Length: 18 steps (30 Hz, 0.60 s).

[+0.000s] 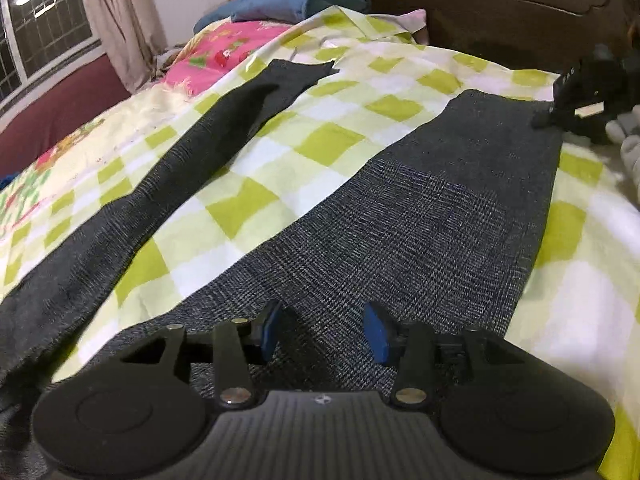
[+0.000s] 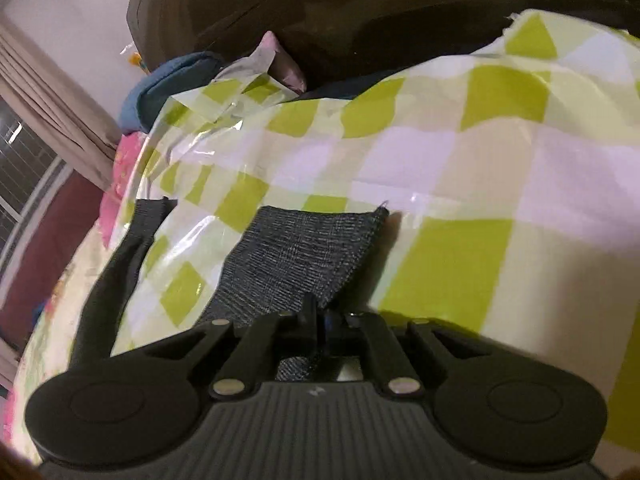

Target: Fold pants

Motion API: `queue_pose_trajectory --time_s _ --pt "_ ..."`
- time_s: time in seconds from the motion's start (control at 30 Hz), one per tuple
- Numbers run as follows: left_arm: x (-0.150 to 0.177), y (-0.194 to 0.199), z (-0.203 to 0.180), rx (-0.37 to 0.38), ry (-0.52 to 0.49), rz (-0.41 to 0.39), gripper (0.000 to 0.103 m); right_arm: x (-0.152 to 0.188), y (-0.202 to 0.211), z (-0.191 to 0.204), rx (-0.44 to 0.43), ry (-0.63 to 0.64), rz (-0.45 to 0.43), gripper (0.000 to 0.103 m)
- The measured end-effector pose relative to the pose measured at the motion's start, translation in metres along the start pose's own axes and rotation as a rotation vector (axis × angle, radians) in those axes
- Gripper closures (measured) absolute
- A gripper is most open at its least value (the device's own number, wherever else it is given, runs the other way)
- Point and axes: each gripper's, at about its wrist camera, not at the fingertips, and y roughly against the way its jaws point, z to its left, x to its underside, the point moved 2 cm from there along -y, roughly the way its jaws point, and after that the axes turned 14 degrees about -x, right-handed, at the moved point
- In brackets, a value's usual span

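Note:
Dark grey checked pants (image 1: 420, 216) lie spread flat on a bed, the two legs apart in a V. The left leg (image 1: 168, 184) runs to the far left, the right leg to the far right. My left gripper (image 1: 322, 330) is open, its blue pads (image 1: 376, 334) just above the cloth near the crotch. My right gripper (image 2: 320, 320) is shut on the right edge of the right leg (image 2: 296, 256) near its hem. It also shows in the left wrist view (image 1: 576, 100), at that leg's far right corner.
The bed is covered by a green and white checked sheet (image 1: 340, 140). A pink floral cloth (image 1: 224, 52) and a folded blue blanket (image 1: 304, 0) lie at the far left. A dark wooden headboard (image 1: 500, 12) stands behind. A window and curtain (image 1: 116, 12) are at the left.

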Motion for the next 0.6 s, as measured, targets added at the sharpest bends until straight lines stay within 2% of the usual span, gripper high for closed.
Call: queue_pose_trajectory --time_s 0.07,0.1,0.17,0.23,0.37,0.47,0.6 --pt "0.001 0.009 0.016 -0.005 0.023 -0.017 0.044 -0.001 0.013 0.011 0.051 0.063 -0.041 0.081" --pt "0.001 0.014 0.026 -0.016 0.035 -0.028 0.044 0.000 0.020 0.020 0.081 0.113 -0.063 0.077" --pt "0.005 0.022 0.055 -0.064 0.065 -0.043 0.042 0.004 0.028 0.040 0.094 0.218 -0.082 0.075" --pt "0.013 0.028 0.087 -0.116 0.097 -0.047 0.039 0.011 0.025 0.068 0.058 0.325 -0.057 0.075" --pt "0.034 0.038 0.168 -0.253 0.124 -0.044 0.036 0.042 -0.007 0.143 -0.108 0.526 0.082 0.072" --pt "0.049 0.039 0.231 -0.340 0.125 -0.052 0.027 0.075 -0.043 0.206 -0.248 0.693 0.214 0.067" --pt "0.067 0.023 0.307 -0.396 0.114 -0.039 0.019 0.125 -0.110 0.300 -0.434 0.946 0.406 0.062"
